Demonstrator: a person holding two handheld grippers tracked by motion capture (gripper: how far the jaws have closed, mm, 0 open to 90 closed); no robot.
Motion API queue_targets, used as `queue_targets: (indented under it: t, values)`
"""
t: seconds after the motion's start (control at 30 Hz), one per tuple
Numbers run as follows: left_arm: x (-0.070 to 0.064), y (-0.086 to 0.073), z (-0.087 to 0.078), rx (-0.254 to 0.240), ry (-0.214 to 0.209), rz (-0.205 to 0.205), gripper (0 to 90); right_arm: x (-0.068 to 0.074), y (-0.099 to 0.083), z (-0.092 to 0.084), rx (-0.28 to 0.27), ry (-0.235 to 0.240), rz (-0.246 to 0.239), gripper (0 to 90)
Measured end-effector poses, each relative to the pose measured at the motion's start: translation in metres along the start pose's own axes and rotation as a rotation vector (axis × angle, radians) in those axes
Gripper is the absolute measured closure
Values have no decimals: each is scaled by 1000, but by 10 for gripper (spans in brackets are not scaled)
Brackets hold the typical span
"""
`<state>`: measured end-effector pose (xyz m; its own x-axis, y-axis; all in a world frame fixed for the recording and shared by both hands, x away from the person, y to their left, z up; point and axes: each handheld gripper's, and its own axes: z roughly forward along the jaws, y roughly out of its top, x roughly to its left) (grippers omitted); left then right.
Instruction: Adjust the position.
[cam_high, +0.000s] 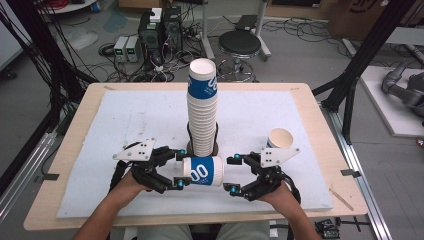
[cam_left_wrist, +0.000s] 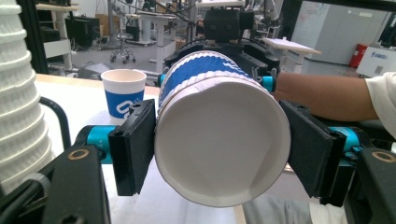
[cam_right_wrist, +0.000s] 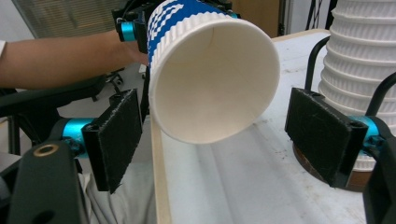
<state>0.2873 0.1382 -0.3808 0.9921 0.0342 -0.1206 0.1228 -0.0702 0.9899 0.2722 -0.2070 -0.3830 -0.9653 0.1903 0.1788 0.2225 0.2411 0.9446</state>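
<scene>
High view: a paper cup (cam_high: 202, 170) is held on its side above the surface (cam_high: 125, 120), before the tall cup stack (cam_high: 202, 107), clamped at its base end by the left tool (cam_high: 179, 170); the right tool (cam_high: 234, 174) stands apart at its rim.

Left gripper view: both pads (cam_left_wrist: 135, 145) are pressed on the base, the stiffest place.

Right gripper view: the thin, light, crushable rim (cam_right_wrist: 215, 77) is seen between open pads (cam_right_wrist: 116, 137); a gentle grip is advised.

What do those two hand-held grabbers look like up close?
Both the left gripper and the right gripper are black, each topped by a grey three-cornered plate dotted with small holes. Their fingers end in flat black pads on bright blue fittings. Black cables trail back past the bare forearms. A white sleeve shows.
</scene>
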Motion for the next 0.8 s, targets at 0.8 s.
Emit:
queue_targets:
  t: [0.8]
  values:
    - [1,-3,14,-60,-74,-35,305,-2,-3,8,-22,95,55,169]
